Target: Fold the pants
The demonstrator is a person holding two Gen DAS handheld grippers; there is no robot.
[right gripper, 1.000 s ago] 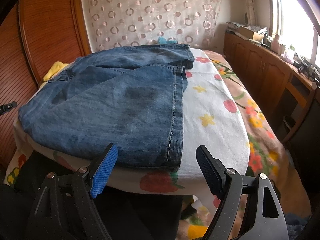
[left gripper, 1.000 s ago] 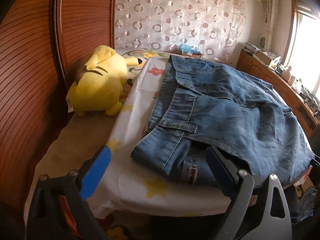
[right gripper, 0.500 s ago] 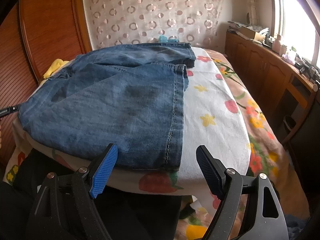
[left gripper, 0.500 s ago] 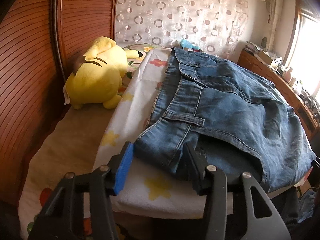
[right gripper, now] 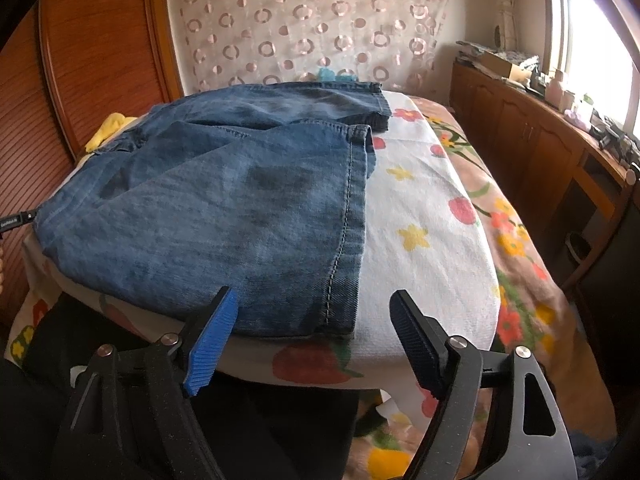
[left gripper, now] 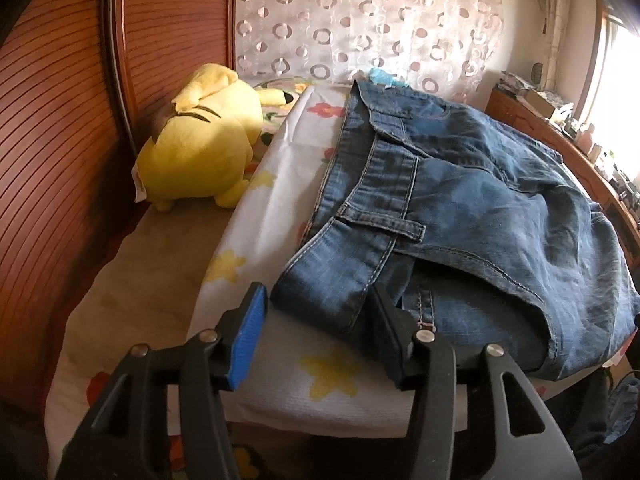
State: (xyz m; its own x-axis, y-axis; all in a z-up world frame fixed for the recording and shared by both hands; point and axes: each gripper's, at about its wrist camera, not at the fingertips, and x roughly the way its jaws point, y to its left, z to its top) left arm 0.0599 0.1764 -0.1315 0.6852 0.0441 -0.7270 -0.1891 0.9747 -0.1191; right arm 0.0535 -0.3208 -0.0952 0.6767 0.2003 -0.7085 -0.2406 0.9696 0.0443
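Blue denim pants (left gripper: 460, 208) lie folded over on a flowered white bedspread (left gripper: 280, 184). In the left wrist view the waistband corner (left gripper: 328, 280) lies between the fingers of my left gripper (left gripper: 316, 316), which is open with the jaws partly closed around it, not clamped. In the right wrist view the pants (right gripper: 224, 208) spread across the bed with the leg hems at the right. My right gripper (right gripper: 312, 312) is open, straddling the near hem corner (right gripper: 336, 320) at the bed's front edge.
A yellow plush toy (left gripper: 200, 148) lies at the bed's left beside the wooden headboard (left gripper: 52, 120). A wooden cabinet (right gripper: 532, 136) with clutter runs along the right under the window. A patterned curtain (right gripper: 312, 28) hangs behind.
My left gripper moved forward to the waistband corner and its jaws narrowed around it. My right gripper stayed nearly still, edging slightly toward the hem.
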